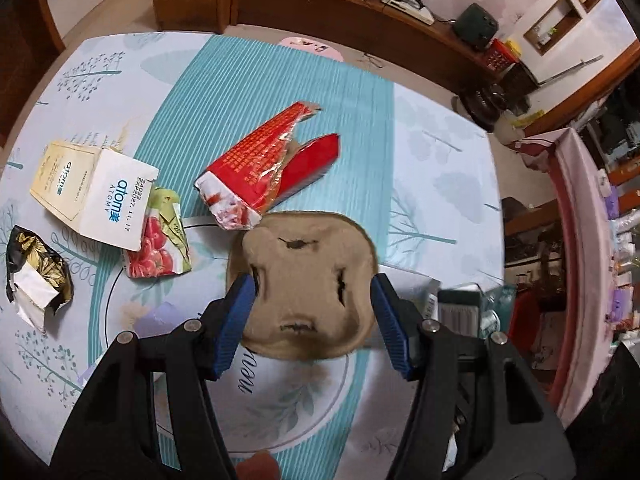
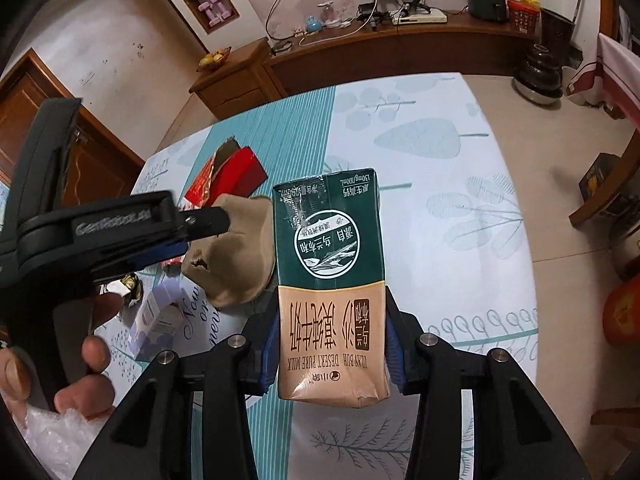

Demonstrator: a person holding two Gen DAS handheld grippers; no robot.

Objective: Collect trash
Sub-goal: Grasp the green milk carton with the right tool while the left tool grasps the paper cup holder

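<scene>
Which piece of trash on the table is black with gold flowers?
The crumpled wrapper at the table's left edge, left of the white Atomy box; the other trash is white, red or brown.

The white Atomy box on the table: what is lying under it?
The white Atomy box partly covers a crumpled wrapper printed with red fruit; its lower part sticks out. A cream booklet shows beside the box. Anything else beneath it is covered.

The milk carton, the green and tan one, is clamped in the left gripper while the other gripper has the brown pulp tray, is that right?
Not quite. The milk carton is clamped in the right gripper, as the right wrist view shows. The left gripper has the brown pulp tray.
</scene>
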